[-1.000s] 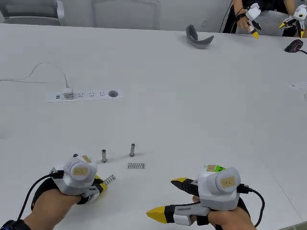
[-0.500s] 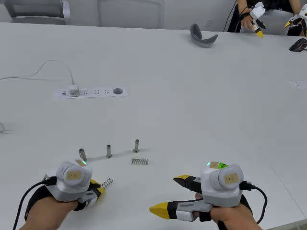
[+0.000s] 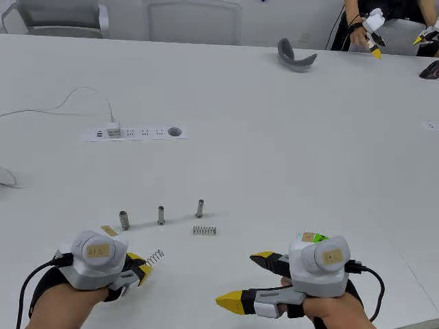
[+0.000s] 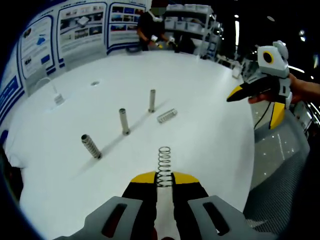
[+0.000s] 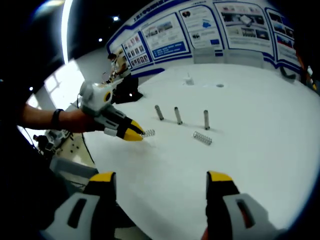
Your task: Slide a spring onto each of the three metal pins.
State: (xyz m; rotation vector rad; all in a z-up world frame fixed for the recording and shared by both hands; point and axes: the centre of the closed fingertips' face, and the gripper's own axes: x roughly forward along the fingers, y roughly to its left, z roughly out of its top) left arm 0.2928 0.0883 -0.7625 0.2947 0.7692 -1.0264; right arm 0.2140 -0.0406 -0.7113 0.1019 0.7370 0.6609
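Three metal pins stand in a row on the white table: the left pin (image 3: 124, 220) (image 4: 91, 146) wears a spring, while the middle pin (image 3: 161, 215) (image 4: 123, 121) and the right pin (image 3: 199, 208) (image 4: 152, 100) are bare. A loose spring (image 3: 204, 230) (image 4: 167, 115) (image 5: 202, 137) lies in front of the right pin. My left gripper (image 3: 140, 266) (image 4: 157, 178) is shut on the end of another spring (image 3: 155, 257) (image 4: 164, 160), which sticks out forward, near and left of the pins. My right gripper (image 3: 245, 279) (image 5: 161, 180) hovers open to the right, holding nothing.
A white power strip (image 3: 134, 132) with a plug and cable lies beyond the pins. A grey curved object (image 3: 296, 58) rests far back. Another person's hands with grippers (image 3: 374, 27) work at the far right corner. The table's near edge (image 3: 418, 322) runs close behind my right hand.
My left gripper, still holding its spring, has drawn back and left from the pins, uncovering the left pin with a spring on it. The right gripper has stayed put.
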